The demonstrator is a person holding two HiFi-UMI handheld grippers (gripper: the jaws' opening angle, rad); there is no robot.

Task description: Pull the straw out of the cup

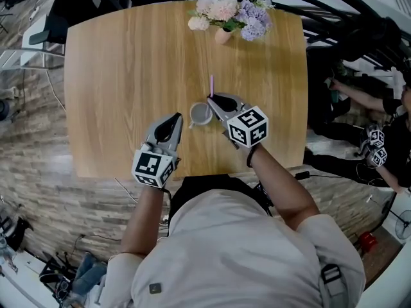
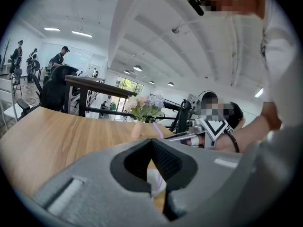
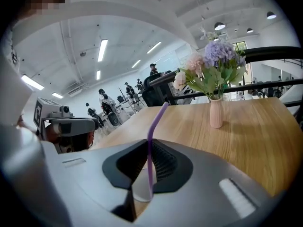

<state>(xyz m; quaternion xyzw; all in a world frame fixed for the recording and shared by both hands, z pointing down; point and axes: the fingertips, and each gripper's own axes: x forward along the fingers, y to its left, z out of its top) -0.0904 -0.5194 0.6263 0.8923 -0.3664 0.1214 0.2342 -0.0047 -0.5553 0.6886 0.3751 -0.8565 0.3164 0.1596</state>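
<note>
A white cup [image 1: 200, 113] stands on the wooden table [image 1: 115, 76] just ahead of me. A purple straw [image 1: 211, 84] rises from it, bent near its top. My right gripper [image 1: 210, 99] reaches over the cup's right rim. In the right gripper view, that gripper [image 3: 150, 143] is shut on the straw [image 3: 150, 126], with the cup [image 3: 141, 186] showing below the jaws. My left gripper [image 1: 178, 117] sits just left of the cup and looks shut, nothing between its tips. In the left gripper view, the cup [image 2: 156, 181] shows through the slit under the closed tips [image 2: 152, 141].
A pink vase of flowers [image 1: 223, 18] stands at the table's far edge, beyond the cup. Black desks and chairs ring the table. Another person with grippers [image 1: 376, 143] sits off the right side. The table's near edge lies close under my hands.
</note>
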